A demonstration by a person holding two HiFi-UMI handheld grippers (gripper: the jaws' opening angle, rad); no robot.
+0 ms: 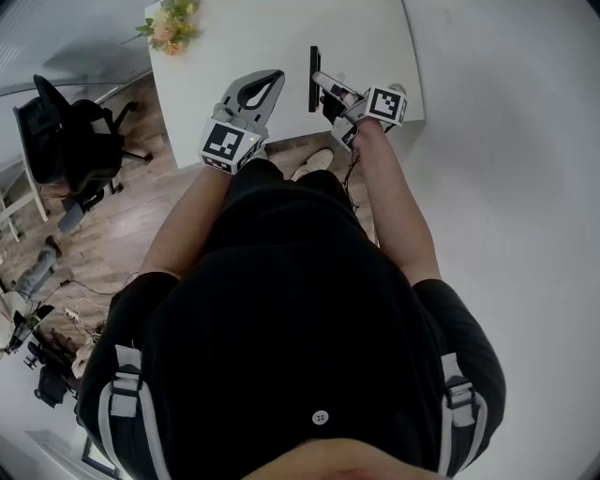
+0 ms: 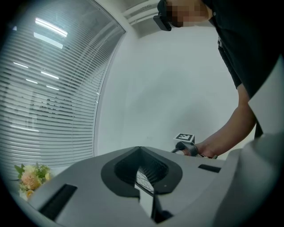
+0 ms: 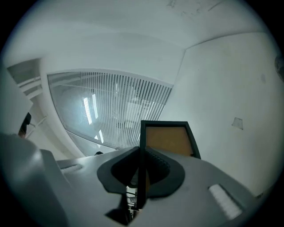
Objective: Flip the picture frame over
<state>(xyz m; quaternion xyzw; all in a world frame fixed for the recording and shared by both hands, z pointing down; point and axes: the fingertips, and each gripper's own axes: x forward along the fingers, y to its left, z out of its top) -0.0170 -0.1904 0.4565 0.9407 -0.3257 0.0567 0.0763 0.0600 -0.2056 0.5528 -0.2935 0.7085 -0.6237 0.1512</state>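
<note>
The picture frame [image 1: 314, 79] has a black border and is seen edge-on, standing upright over the white table [image 1: 281, 42]. My right gripper [image 1: 324, 86] is shut on its edge. In the right gripper view the frame [image 3: 169, 139] shows its brown backing, and its black edge runs between the ribbed pads of the right gripper [image 3: 141, 175]. My left gripper [image 1: 272, 79] hovers to the left of the frame, apart from it, shut with nothing in it. From the left gripper [image 2: 143, 177] I see the right gripper's marker cube [image 2: 184, 137] and the hand that holds it.
A bunch of flowers [image 1: 170, 22] stands at the table's far left corner, also seen as flowers [image 2: 29, 178] low at the left. A black office chair [image 1: 66, 141] stands on the wooden floor to the left. Window blinds [image 2: 49, 97] fill the far side.
</note>
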